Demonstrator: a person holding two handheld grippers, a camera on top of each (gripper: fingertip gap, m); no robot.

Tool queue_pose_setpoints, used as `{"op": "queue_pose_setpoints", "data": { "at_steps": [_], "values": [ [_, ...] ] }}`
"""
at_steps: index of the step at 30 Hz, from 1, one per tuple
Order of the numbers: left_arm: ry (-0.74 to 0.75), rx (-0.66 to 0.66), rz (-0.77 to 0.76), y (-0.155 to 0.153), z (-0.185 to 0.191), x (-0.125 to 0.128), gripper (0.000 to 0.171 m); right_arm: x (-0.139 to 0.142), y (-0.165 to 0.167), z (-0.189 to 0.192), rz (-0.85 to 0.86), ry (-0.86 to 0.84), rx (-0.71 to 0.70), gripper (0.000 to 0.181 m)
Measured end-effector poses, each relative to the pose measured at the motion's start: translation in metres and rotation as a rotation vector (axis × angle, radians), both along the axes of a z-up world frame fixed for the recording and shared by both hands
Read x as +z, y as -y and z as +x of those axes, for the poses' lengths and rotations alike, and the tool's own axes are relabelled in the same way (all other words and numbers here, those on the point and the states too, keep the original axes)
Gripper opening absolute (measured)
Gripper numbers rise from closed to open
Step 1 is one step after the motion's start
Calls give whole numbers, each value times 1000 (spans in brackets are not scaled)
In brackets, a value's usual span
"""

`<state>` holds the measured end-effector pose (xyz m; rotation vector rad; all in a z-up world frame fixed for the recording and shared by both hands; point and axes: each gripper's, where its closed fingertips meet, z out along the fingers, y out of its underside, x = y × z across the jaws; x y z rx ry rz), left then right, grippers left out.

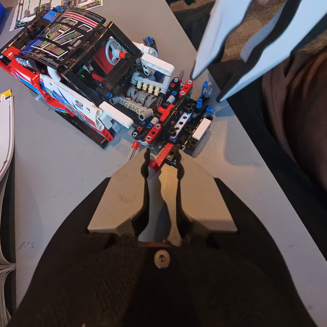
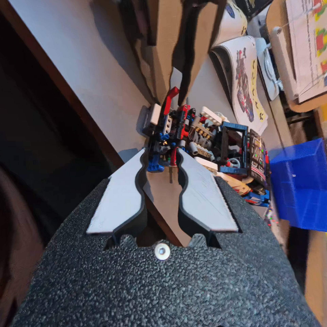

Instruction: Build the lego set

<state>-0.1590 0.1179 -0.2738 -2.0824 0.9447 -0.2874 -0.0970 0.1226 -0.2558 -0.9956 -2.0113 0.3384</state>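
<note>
The toy car (image 1: 85, 76) lies on the grey table (image 1: 58, 177), its bare front end just ahead of the left tongs (image 1: 161, 155). Those tongs are clenched on a red bar (image 1: 161, 156) sticking out at the car's front corner, one finger on each side of it. The right tongs (image 2: 161, 155) are released, fingers spread apart; in their own view the tips sit at the opposite side of the front end, with a blue piece (image 2: 154, 164) and a thin red piece (image 2: 174, 156) between them. An open booklet (image 2: 244, 79) lies beyond the car, and a blue bin (image 2: 299, 185) stands off to the right tongs' right.
</note>
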Motion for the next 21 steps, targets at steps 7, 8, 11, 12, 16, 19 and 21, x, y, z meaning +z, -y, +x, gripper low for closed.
{"op": "queue_pose_setpoints", "data": {
  "at_steps": [7,8,11,12,16,19,21],
  "values": [
    [-14,11,4,-1,-2,-1,27,-6,-2,-13,327,-42,-20,25],
    [-13,17,3,-1,-3,-1,28,-5,-1,-14,376,-57,-19,26],
    [-3,22,-7,-1,-4,-1,28,-3,0,-15,459,-94,-29,27],
    [-1,22,-9,-1,-4,-1,28,-2,0,-15,474,-103,-32,26],
    [10,38,-23,-1,-4,-1,28,2,5,-10,462,-110,-33,24],
    [37,46,-55,-1,1,-2,28,2,4,-9,477,-79,-44,22],
    [53,53,-73,-1,4,-2,28,1,0,-9,518,-61,-49,22]
  ]
}}
